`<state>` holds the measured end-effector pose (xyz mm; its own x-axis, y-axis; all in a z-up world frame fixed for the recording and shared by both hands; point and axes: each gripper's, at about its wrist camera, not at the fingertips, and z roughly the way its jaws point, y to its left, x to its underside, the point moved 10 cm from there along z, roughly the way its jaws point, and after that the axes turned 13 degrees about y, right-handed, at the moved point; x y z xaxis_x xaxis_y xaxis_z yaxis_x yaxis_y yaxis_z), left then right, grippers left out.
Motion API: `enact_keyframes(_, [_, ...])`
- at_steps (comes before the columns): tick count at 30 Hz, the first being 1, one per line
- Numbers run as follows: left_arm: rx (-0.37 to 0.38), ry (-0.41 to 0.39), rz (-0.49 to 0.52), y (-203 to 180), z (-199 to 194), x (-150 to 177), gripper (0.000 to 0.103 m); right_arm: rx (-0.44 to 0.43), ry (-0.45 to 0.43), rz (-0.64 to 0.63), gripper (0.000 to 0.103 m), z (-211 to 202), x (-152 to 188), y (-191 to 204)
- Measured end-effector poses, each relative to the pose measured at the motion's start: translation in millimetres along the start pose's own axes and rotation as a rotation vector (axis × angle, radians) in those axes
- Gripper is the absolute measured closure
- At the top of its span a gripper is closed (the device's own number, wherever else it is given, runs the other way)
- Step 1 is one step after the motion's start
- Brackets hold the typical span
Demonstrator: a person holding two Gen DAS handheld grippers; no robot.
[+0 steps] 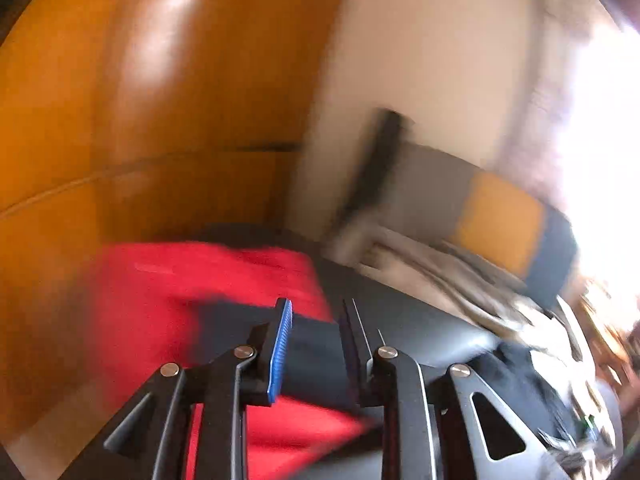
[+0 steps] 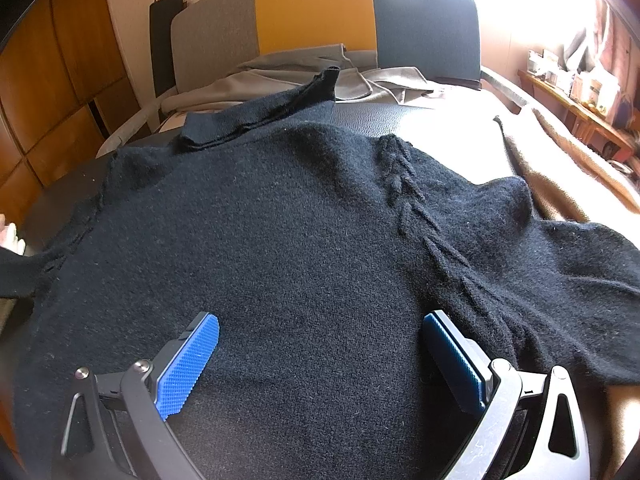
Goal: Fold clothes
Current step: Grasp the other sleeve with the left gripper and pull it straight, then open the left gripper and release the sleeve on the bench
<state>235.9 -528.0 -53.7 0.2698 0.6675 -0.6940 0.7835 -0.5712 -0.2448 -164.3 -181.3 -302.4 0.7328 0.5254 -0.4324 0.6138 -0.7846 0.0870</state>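
Note:
A black knit sweater (image 2: 288,232) lies spread flat on a dark surface, with one sleeve (image 2: 264,114) folded across its far edge and the other sleeve (image 2: 580,264) stretched to the right. My right gripper (image 2: 320,360) is open just above the sweater's near part, with its blue pads (image 2: 188,364) wide apart. In the blurred left wrist view my left gripper (image 1: 316,344) is shut on a dark piece of fabric (image 1: 312,356), held over a red garment (image 1: 224,280).
A chair (image 2: 320,12) with grey, yellow and blue panels stands behind, with grey cloth (image 2: 304,72) piled on its seat. Wooden cupboards (image 2: 52,100) are at the left. A brown blanket (image 2: 560,168) and a cluttered shelf (image 2: 572,92) are at the right.

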Motion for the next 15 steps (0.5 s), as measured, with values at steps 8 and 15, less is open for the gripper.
enact_keyframes(8, [0.269,0.303,0.385,-237,168,100,0.078,-0.011,0.001,0.002,0.000,-1,-1,0])
enact_keyframes(15, [0.057,0.417,0.458,-245,265,149,0.076,-0.022,0.016,-0.021,0.000,0,1,-1])
